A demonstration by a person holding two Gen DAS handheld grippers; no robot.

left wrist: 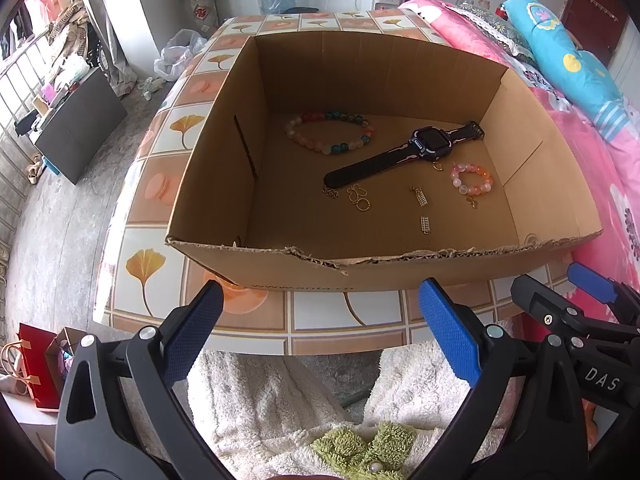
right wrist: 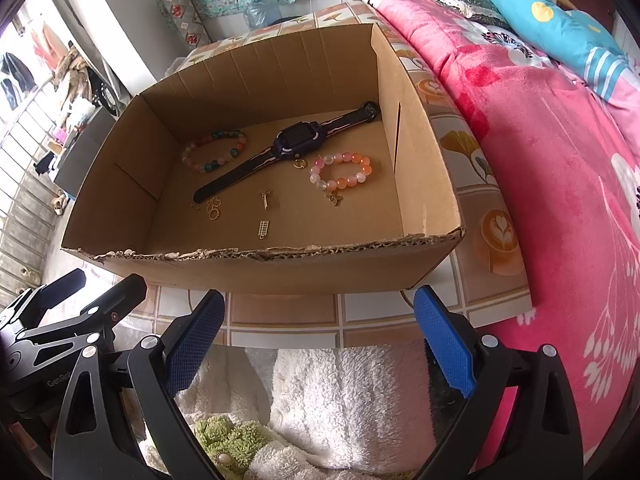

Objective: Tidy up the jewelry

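Jewelry location: all pieces lie loose on the floor of the open cardboard box (left wrist: 224, 184), which stands on the tiled table (left wrist: 256, 316) beside the bed (right wrist: 552, 184).
Left gripper (left wrist: 320, 332): jaws spread wide, holding nothing, poised short of the box's torn near wall.
Multicolour bead bracelet (left wrist: 330, 133): far left of the box floor. Judged light, on elastic; beads are hard and may roll. Pinch across one side of the loop.
Watch (left wrist: 430, 145): lies diagonally across the middle. Stiffest and heaviest piece; take it across the case or the strap near it.
Gold charms (left wrist: 357, 197): near the strap's lower end, with two ladder-shaped pendants (left wrist: 424, 225) toward the near wall. Thin, flat, probably slippery; hardest to lift off cardboard.
Pink bead bracelet (right wrist: 341, 174): right of the watch, a small bee charm touching its near edge. Handles like the other bracelet.
Right gripper (right wrist: 320, 332): jaws spread wide, empty, also outside the box.
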